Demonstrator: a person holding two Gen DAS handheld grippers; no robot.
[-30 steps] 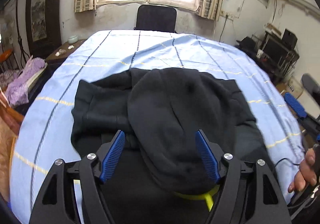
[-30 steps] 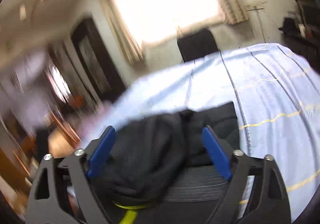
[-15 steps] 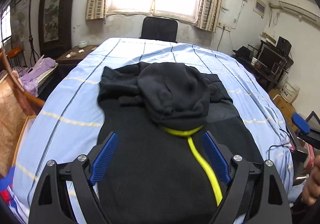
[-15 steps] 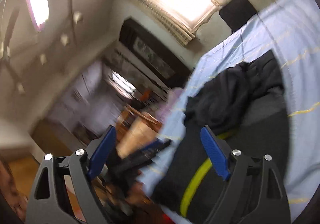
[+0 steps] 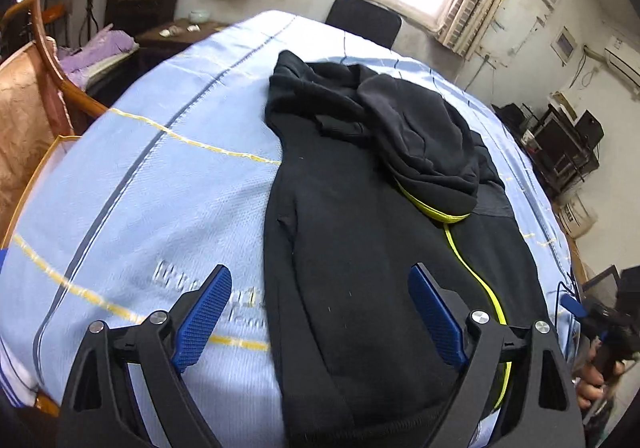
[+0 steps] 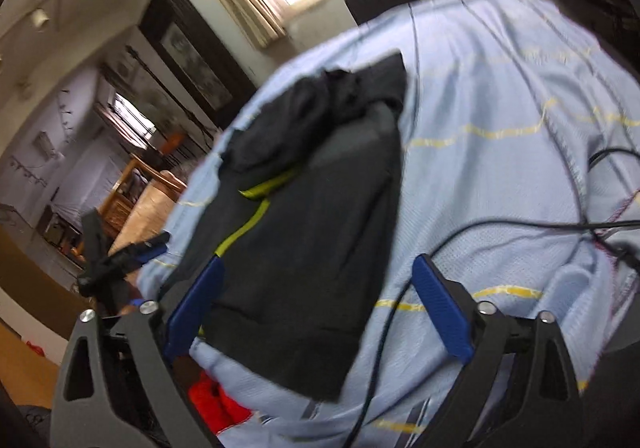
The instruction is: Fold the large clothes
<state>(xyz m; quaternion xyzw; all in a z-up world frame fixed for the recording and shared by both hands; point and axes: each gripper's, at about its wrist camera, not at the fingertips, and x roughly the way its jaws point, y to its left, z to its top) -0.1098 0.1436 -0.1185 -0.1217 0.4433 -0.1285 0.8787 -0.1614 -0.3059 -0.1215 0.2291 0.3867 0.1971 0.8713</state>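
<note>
Both your left gripper (image 5: 320, 312) and right gripper (image 6: 316, 304) gape empty; seize the hooded jacket's (image 5: 360, 232) bottom-frame hem evenly.

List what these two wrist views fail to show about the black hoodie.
- Black hoodie near hem: left wrist view, cut by the bottom edge and left tongs.
- Sleeves: folded out of sight in both views.
- Hoodie's far side: right wrist view, blurred.
- Right tongs: hide a hem corner.

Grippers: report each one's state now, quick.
Left gripper: open, holding nothing, above the black hoodie's left edge.
Right gripper: open, holding nothing, above the hoodie's right edge.
</note>
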